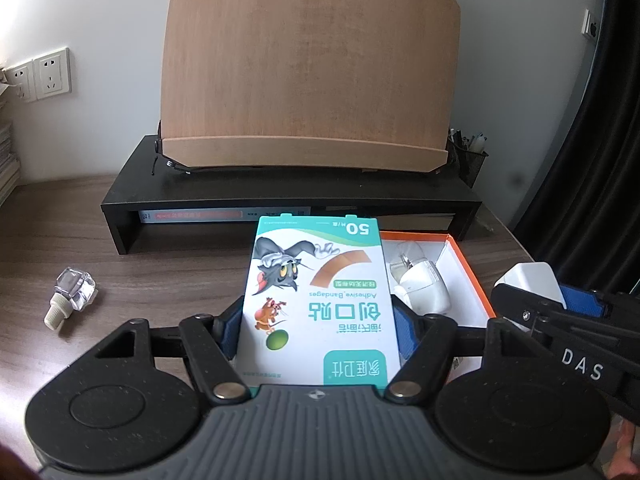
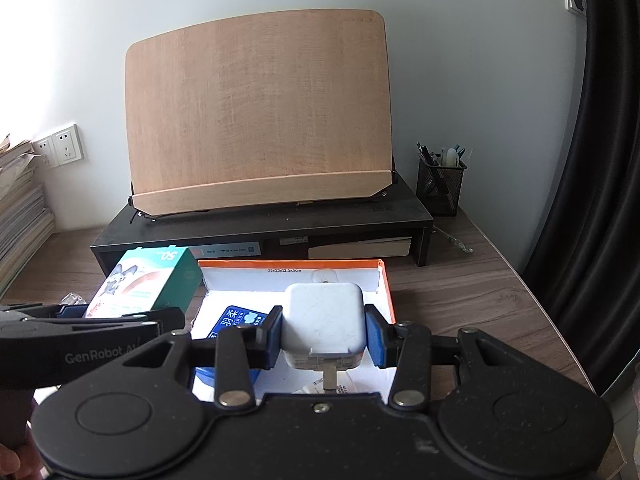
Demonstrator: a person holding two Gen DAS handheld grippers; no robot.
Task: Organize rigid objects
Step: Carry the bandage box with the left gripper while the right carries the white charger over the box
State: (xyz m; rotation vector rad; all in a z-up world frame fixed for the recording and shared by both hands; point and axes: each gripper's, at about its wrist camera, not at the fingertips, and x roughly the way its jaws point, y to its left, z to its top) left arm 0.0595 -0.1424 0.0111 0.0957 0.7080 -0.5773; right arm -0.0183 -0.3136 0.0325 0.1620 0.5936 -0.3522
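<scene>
My left gripper (image 1: 316,324) is shut on a white and green bandage box (image 1: 316,292) with a cartoon cat and mouse, held above the wooden desk beside the open orange-rimmed box (image 1: 472,276). A white computer mouse (image 1: 420,280) lies in that box. My right gripper (image 2: 324,332) is shut on a white power adapter (image 2: 324,320) over the orange-rimmed box (image 2: 288,264), where a blue packet (image 2: 236,320) lies. The right wrist view shows the bandage box (image 2: 148,280) at the left in the left gripper (image 2: 108,312). A small clear glass bottle (image 1: 74,294) lies on the desk at far left.
A wooden book stand (image 2: 256,120) sits on a black desk riser (image 2: 260,228) behind the box. A mesh pen holder (image 2: 440,184) stands at the right end. Stacked papers (image 2: 20,220) and wall sockets (image 2: 64,148) are at left, a dark curtain (image 2: 600,160) at right.
</scene>
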